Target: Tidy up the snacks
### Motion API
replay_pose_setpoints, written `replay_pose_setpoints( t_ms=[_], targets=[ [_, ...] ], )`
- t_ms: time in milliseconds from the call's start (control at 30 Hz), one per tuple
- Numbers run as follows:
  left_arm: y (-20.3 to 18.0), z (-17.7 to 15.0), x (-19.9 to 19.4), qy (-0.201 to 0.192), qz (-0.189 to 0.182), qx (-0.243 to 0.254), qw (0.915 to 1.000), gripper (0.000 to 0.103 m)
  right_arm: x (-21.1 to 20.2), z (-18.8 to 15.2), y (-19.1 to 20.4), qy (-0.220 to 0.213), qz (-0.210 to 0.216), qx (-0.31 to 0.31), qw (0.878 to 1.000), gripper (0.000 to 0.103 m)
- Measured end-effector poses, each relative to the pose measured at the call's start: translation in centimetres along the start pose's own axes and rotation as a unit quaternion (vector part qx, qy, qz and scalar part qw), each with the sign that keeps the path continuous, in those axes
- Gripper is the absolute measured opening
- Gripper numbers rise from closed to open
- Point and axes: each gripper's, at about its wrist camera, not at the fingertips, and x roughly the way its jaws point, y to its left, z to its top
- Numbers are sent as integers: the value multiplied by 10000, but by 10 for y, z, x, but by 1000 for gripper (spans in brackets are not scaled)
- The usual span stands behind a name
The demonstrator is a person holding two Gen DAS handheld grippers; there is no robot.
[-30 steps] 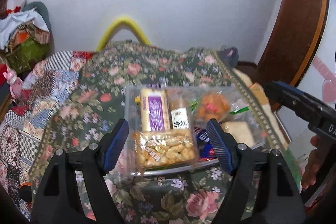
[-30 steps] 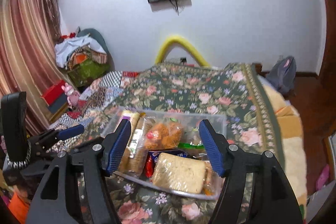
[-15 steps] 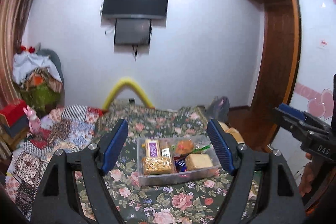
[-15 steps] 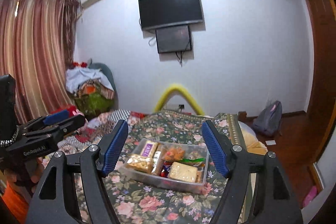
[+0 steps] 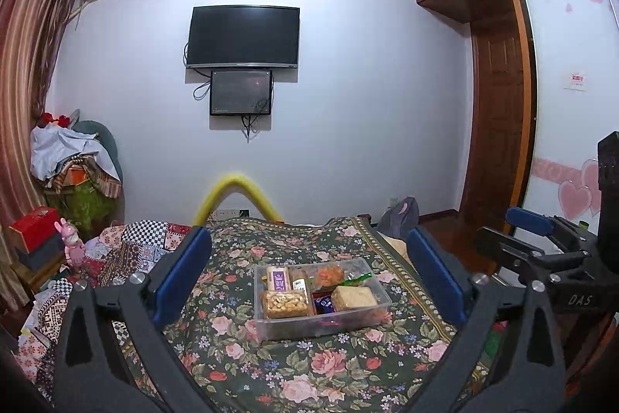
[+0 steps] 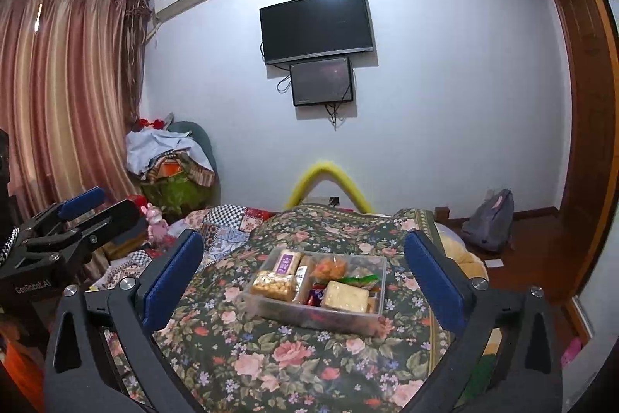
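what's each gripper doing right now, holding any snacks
left gripper: jaws opening wide, nothing between them.
right gripper: jaws opening wide, nothing held; the snack box sits apart on the bed.

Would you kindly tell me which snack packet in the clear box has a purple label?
The upright cracker packet at the box's far left corner; the nuts, orange crisps and pale wafer block lack purple.

Dark green bedspread with pink roses (image 5: pixel 309 366) | clear plastic snack box (image 5: pixel 323 326) | purple-labelled biscuit packet (image 5: pixel 279 278) | golden peanuts in clear bag (image 5: pixel 285 304) | pale beige cracker block (image 5: pixel 354 298) | orange snack bag (image 5: pixel 329 273) | black-and-white chequered patchwork quilt (image 5: pixel 149 229) | pink-striped curtain (image 6: pixel 65 95) | yellow arched foam tube (image 5: pixel 236 196) | black wall-mounted television (image 5: pixel 243 36)
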Motion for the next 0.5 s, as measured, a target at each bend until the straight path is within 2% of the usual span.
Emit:
replay_pose_setpoints(
  t_ms=[500],
  targets=[
    [-3, -11, 0, 125, 11, 39, 9999, 103, -14, -11, 1, -79, -157, -41, 9998, 103]
  ],
)
